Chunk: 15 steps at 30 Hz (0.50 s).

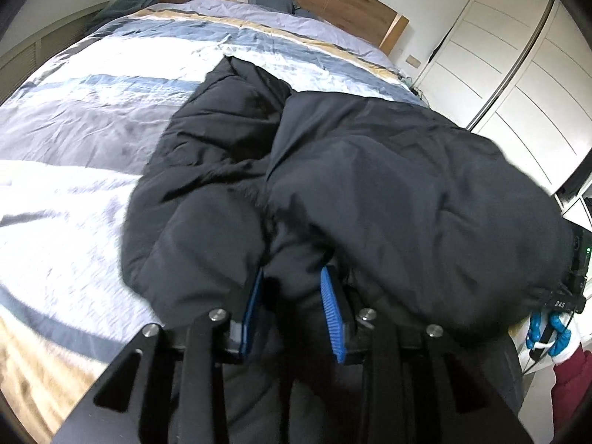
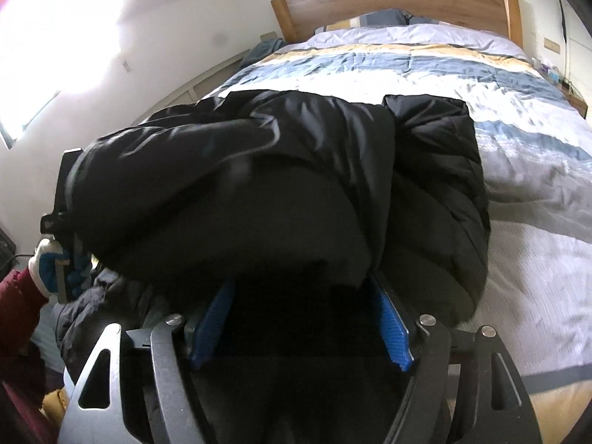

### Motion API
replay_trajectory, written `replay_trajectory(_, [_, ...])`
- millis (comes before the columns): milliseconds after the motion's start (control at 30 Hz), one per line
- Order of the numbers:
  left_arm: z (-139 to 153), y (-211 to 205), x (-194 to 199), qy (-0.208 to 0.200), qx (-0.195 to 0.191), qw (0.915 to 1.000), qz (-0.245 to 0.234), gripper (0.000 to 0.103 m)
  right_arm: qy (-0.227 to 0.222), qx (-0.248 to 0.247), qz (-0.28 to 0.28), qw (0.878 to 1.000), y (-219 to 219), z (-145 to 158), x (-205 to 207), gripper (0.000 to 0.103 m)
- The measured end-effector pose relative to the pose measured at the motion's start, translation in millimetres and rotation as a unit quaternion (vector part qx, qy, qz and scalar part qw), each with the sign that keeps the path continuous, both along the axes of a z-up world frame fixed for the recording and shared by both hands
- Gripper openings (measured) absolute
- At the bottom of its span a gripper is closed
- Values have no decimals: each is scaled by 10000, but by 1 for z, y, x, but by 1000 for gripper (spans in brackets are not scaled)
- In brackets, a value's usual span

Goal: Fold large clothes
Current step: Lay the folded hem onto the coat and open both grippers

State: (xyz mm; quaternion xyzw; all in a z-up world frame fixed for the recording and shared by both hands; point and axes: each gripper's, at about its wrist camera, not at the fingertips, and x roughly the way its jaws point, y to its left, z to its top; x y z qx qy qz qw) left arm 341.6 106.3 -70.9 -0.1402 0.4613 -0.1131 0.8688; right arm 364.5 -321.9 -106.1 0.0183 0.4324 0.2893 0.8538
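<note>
I see a bed [image 1: 92, 155] with a wooden headboard [image 2: 388, 0] at the far end, striped blue, white and tan duvet [image 2: 425, 63] spread over it. Black puffy jacket [image 1: 370, 170] lies bunched on the near part. Pillows [image 2: 384, 18] at the far end.

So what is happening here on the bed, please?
A person with a handheld gripper in each hand is folding a black puffy jacket on the striped bedspread. The left gripper and right gripper both have their jaws apart, with jacket fabric bulging between them but not pinched. The jacket lies bunched up, partly folded.
</note>
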Motion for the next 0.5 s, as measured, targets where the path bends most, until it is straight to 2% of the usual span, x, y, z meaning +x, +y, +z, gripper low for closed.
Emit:
replay_trajectory(133, [21, 24, -19, -74, 72, 9999, 118, 33, -7, -115, 78, 9999, -8, 11, -21, 73])
replay_trajectory(167, [28, 28, -20, -114, 70, 9998, 161, 42, -43, -97, 85, 9999, -13, 18, -27, 73])
replay_trajectory(233, [45, 37, -19, -279, 24, 9992, 302, 51, -116, -18, 77, 9999, -18, 32, -31, 74])
replay_trajectory(400, [78, 29, 8, -546, -19, 9982, 239, 52, -513, 122, 78, 9986, -7, 78, -15, 81])
replay_trajectory(500, [88, 9, 32, -622, 29, 9980, 77, 53, -668, 149, 118, 9976, 14, 92, 9, 82])
